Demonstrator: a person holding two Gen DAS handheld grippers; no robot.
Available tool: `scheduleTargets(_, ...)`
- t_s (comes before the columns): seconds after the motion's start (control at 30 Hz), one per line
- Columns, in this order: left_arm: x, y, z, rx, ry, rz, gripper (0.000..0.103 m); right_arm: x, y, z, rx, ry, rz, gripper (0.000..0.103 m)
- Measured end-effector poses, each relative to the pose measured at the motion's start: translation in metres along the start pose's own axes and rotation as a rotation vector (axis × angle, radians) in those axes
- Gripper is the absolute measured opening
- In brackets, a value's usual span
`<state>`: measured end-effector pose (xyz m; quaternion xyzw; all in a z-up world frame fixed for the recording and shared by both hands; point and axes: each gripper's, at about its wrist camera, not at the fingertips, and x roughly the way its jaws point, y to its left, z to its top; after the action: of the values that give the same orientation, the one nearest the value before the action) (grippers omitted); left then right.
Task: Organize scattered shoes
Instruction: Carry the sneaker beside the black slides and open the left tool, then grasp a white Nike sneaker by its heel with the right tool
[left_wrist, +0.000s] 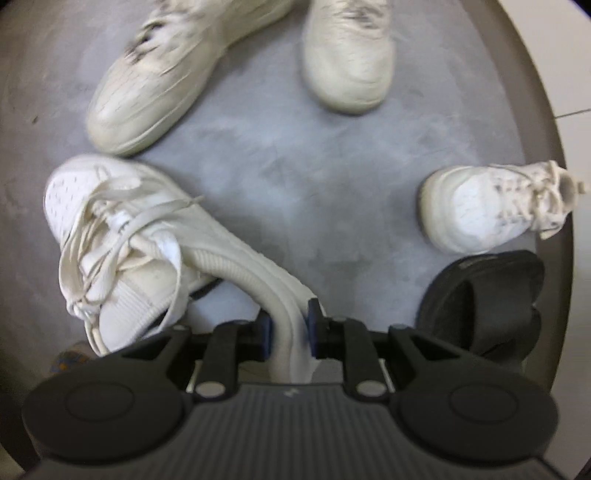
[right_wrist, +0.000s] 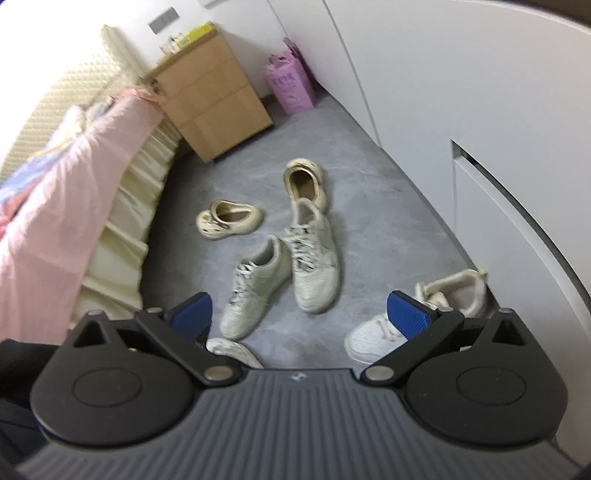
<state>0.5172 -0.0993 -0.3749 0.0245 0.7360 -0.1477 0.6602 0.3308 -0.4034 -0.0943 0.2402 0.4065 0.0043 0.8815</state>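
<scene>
My left gripper (left_wrist: 290, 326) is shut on the heel collar of a white high-top sneaker (left_wrist: 125, 251), whose toe points away to the left. Its mate (left_wrist: 491, 205) lies to the right on the grey floor; it also shows in the right wrist view (right_wrist: 384, 332). Two cream low sneakers (left_wrist: 155, 74) (left_wrist: 349, 51) lie ahead, seen too in the right wrist view (right_wrist: 255, 288) (right_wrist: 316, 258). My right gripper (right_wrist: 299, 314) is open and empty above the floor. Two cream clogs (right_wrist: 229, 219) (right_wrist: 304, 184) lie farther off.
A black slide sandal (left_wrist: 484, 299) lies right of my left gripper. A bed with a pink cover (right_wrist: 62, 206) runs along the left. A cardboard box (right_wrist: 214, 99) and a pink bag (right_wrist: 290, 85) stand at the far wall. White cabinet doors (right_wrist: 461, 110) line the right.
</scene>
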Motion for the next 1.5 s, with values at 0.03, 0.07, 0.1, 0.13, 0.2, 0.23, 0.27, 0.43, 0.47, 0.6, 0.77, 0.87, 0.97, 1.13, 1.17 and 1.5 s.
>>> scheduleTargets(0.03,0.0,-0.006,0.003,0.001,-0.012,0.002,0.022,0.002,-0.001,-0.001,0.006,0.007,-0.009,0.103)
scheduleTargets(0.07,0.0,-0.012,0.006,0.004,-0.025,0.005,0.023,0.003,0.0,-0.001,0.008,0.009,-0.014,0.103)
scheduleTargets(0.1,0.001,-0.019,0.009,0.015,-0.036,0.008,0.023,0.005,0.0,-0.001,0.01,0.012,-0.024,0.103)
scheduleTargets(0.13,0.002,-0.027,0.012,0.028,-0.046,0.011,0.025,0.006,0.0,-0.002,0.005,0.012,-0.029,0.103)
scheduleTargets(0.2,0.007,-0.04,0.014,0.092,-0.063,0.021,0.03,0.01,0.002,-0.001,-0.005,0.019,-0.038,0.103)
scheduleTargets(0.23,0.014,-0.046,0.016,0.131,-0.074,0.024,0.033,0.012,0.003,-0.002,-0.007,0.025,-0.041,0.103)
scheduleTargets(0.27,0.024,-0.053,0.018,0.17,-0.085,0.026,0.038,0.015,0.003,-0.002,-0.009,0.03,-0.044,0.103)
scheduleTargets(0.43,0.02,-0.083,0.018,0.332,-0.166,0.072,0.066,0.021,0.009,-0.003,-0.044,0.043,-0.058,0.103)
scheduleTargets(0.47,0.014,-0.087,0.017,0.349,-0.186,0.069,0.069,0.021,0.01,-0.003,-0.051,0.043,-0.06,0.103)
scheduleTargets(0.6,-0.015,-0.096,0.005,0.451,-0.246,0.084,0.072,0.021,0.006,-0.001,-0.03,0.055,-0.081,0.103)
scheduleTargets(0.77,-0.067,-0.098,0.001,0.542,-0.32,0.177,0.079,0.022,0.002,0.0,-0.012,0.086,-0.114,0.103)
scheduleTargets(0.87,-0.113,-0.089,0.004,0.431,-0.369,0.16,0.083,0.02,0.005,-0.007,0.004,0.109,-0.111,0.103)
scheduleTargets(0.97,-0.16,-0.085,0.001,0.345,-0.398,0.161,0.086,0.023,0.013,-0.017,-0.018,0.148,-0.115,0.103)
scheduleTargets(1.13,-0.247,-0.099,-0.033,0.334,-0.541,0.161,0.099,0.026,0.029,-0.028,-0.069,0.187,-0.125,0.1)
scheduleTargets(1.17,-0.258,-0.101,-0.039,0.331,-0.551,0.162,0.102,0.027,0.032,-0.028,-0.073,0.191,-0.125,0.1)
scheduleTargets(1.5,-0.332,-0.083,-0.105,0.169,-0.655,0.078,0.101,0.069,0.058,-0.03,-0.131,0.266,-0.137,0.098)
